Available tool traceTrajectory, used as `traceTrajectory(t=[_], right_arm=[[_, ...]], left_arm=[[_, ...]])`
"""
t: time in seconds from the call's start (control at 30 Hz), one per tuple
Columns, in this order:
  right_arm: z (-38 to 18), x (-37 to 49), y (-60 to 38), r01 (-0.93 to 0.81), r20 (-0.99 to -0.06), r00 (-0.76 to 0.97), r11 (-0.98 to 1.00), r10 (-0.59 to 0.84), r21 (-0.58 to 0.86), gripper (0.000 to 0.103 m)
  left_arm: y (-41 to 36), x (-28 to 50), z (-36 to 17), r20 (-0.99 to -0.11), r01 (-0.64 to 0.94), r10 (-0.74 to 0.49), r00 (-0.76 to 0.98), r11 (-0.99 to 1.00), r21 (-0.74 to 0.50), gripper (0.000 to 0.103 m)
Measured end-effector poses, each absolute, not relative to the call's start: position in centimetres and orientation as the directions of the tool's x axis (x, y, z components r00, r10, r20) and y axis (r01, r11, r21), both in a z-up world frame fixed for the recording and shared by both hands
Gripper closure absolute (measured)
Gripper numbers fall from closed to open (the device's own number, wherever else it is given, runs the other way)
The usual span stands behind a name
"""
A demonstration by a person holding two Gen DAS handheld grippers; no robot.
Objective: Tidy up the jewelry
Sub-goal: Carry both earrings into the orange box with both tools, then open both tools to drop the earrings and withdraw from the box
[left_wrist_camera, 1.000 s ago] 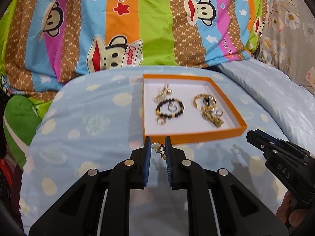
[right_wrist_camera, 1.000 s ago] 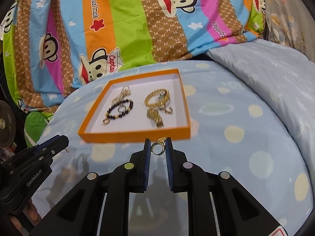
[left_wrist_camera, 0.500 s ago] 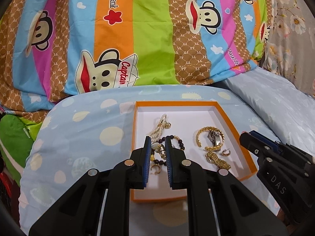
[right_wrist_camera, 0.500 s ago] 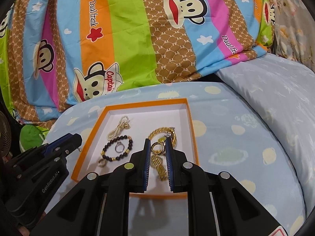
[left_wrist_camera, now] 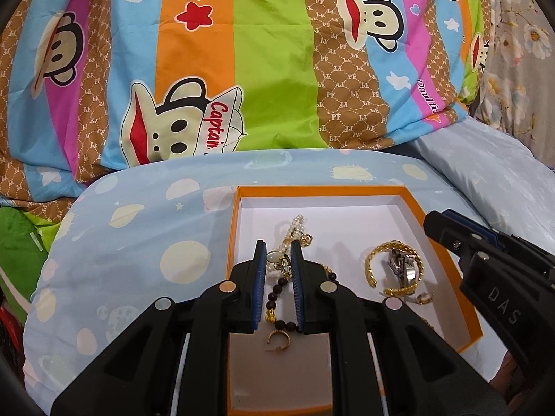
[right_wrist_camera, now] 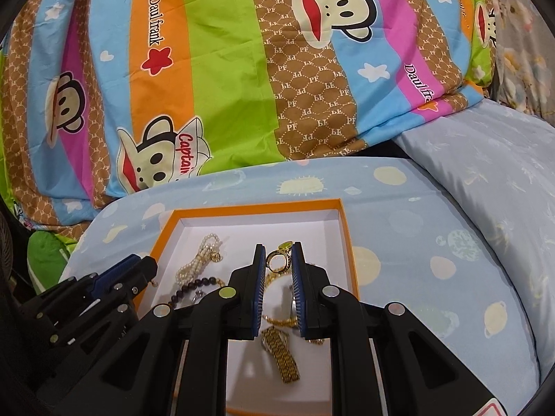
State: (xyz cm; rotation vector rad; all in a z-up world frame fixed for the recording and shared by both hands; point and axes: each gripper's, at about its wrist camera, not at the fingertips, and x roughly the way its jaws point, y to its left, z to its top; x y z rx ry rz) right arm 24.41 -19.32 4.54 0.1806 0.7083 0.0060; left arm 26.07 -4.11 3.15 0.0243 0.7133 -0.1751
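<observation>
Left wrist view: my left gripper [left_wrist_camera: 278, 260] is clamped on a small pale-and-gold earring [left_wrist_camera: 277, 260], held over the left half of the orange box [left_wrist_camera: 438, 239], which lies on the blue spotted bedding [left_wrist_camera: 138, 242]. Under the fingers lie a dark bead bracelet [left_wrist_camera: 274, 294], a pearl strand [left_wrist_camera: 293, 228] farther off, and a gold hoop [left_wrist_camera: 279, 339] nearer. A gold bangle with a watch [left_wrist_camera: 395, 270] lies to the right.

Right wrist view: my right gripper [right_wrist_camera: 278, 260] pinches a gold ring [right_wrist_camera: 277, 260] over the box's right half; a gold chain strap [right_wrist_camera: 281, 353] lies nearer, below the fingers.
</observation>
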Motion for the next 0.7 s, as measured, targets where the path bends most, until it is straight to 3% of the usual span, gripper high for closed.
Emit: traceTrajectory(t=[0.7], right_arm=[[2.5,26.4,-18.9,0.053,-0.668,0.742,0.988,0.058,0.144,0.089]], left_arm=[[-4.5,27.5,1.8,-0.663,0.161,-0.136,0.736,0.987,-0.023,0.089]])
